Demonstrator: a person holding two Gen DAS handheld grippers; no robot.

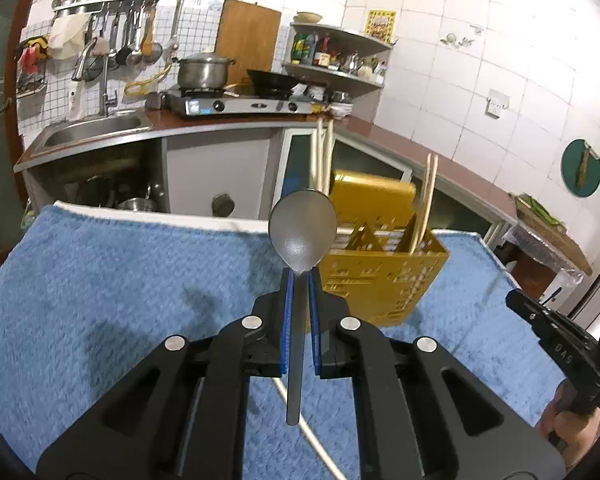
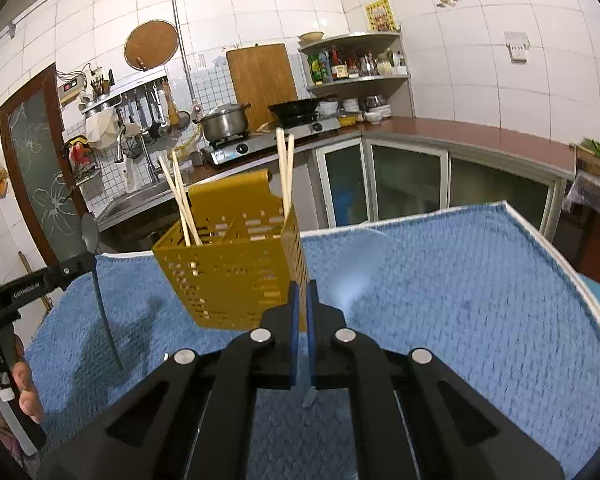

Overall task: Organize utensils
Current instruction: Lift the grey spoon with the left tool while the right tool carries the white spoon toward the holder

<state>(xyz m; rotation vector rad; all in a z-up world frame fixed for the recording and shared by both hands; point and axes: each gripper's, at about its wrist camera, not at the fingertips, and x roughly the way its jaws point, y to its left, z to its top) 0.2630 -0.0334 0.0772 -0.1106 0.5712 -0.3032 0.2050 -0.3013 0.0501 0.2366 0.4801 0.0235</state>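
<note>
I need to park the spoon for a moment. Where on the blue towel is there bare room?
The blue towel is bare right of the yellow caddy out to its white edge, and left of the caddy too. It is crowded at the caddy, with chopsticks inside and both grippers close.

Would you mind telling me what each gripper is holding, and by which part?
The left gripper clamps a grey metal spoon by its neck. The right gripper is shut; what it holds cannot be told.

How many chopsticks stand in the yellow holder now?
4. Two chopsticks lean in the left compartment of the yellow holder, and two chopsticks stand at its right back corner. Shorter ones may be hidden inside.
</note>
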